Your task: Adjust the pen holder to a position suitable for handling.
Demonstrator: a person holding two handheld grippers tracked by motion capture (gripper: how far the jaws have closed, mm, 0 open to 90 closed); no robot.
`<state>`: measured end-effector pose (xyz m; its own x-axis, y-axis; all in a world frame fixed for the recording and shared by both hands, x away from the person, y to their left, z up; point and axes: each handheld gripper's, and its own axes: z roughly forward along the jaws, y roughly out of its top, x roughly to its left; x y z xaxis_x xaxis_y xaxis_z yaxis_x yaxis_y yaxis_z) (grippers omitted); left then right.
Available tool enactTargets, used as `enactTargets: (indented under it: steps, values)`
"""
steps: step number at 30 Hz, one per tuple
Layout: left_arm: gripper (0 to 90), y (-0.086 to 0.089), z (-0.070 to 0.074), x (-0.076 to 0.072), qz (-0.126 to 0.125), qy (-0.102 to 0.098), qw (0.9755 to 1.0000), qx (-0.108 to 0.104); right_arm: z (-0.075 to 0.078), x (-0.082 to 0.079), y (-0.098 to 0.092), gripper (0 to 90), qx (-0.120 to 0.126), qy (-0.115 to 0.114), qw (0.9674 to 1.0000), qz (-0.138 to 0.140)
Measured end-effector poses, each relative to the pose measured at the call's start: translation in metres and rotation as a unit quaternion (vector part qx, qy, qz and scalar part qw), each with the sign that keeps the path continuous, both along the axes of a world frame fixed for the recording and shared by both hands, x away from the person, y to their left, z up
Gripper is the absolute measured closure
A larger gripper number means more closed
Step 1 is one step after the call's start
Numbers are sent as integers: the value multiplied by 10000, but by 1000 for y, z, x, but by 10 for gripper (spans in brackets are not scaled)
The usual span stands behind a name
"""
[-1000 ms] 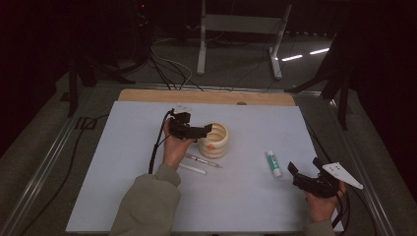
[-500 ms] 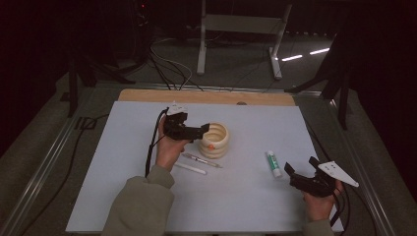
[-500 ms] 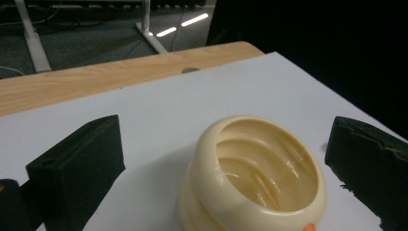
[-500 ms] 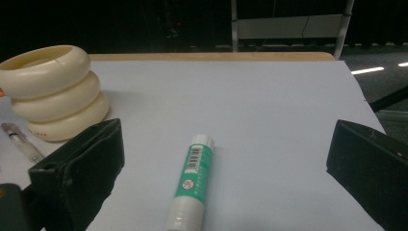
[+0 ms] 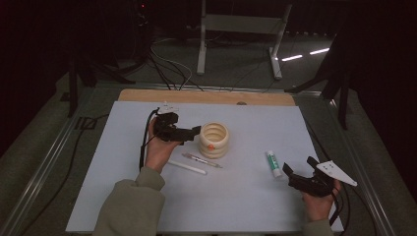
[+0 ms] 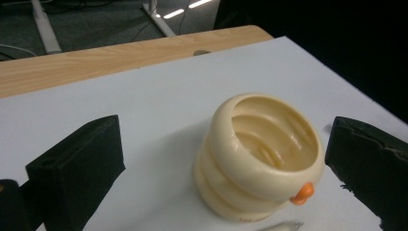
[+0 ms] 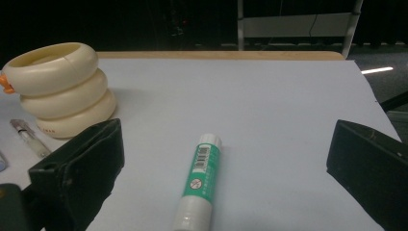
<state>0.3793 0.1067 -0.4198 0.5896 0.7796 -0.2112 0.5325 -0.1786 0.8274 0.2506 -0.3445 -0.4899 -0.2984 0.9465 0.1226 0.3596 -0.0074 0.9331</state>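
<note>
Right gripper (image 5: 291,176): we held it low at the near right edge of the table (image 5: 246,206), jaws wide apart and holding nothing.
Glue stick (image 7: 198,180): it lay flat just ahead of that gripper, between the spread jaws, cap end away from us.
Handling: we judged the stick light, stiff and smooth, likely to roll; the middle of the barrel, taken across, looked the surest hold.
Pens (image 5: 194,163): two lay loose near the pot's foot.
Left gripper (image 5: 193,133): jaws apart, beside the pot, not touching.
Pot (image 6: 262,159): cream, ribbed, upright at mid-table; what we saw of its inside was bare.
</note>
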Motion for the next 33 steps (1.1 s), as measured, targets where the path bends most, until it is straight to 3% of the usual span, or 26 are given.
enactTargets:
  steps: [10,15,22,27,33]
  values:
    - [3,17,5,-11,-41,-103,9998,141,0,-2,-1,0,15,23,10000,-45]
    - [3,25,6,-14,-199,-150,9995,192,-1,0,0,0,20,33,10000,-44]
    - [2,31,2,-15,-435,-140,9981,413,-1,-1,-2,0,17,21,10000,-72]
    - [3,35,-1,-17,-472,-121,9961,734,-1,-1,-2,0,-13,53,9999,-119]
    - [2,38,-9,-16,-458,-26,9962,743,0,-2,-2,0,-14,27,9999,-135]
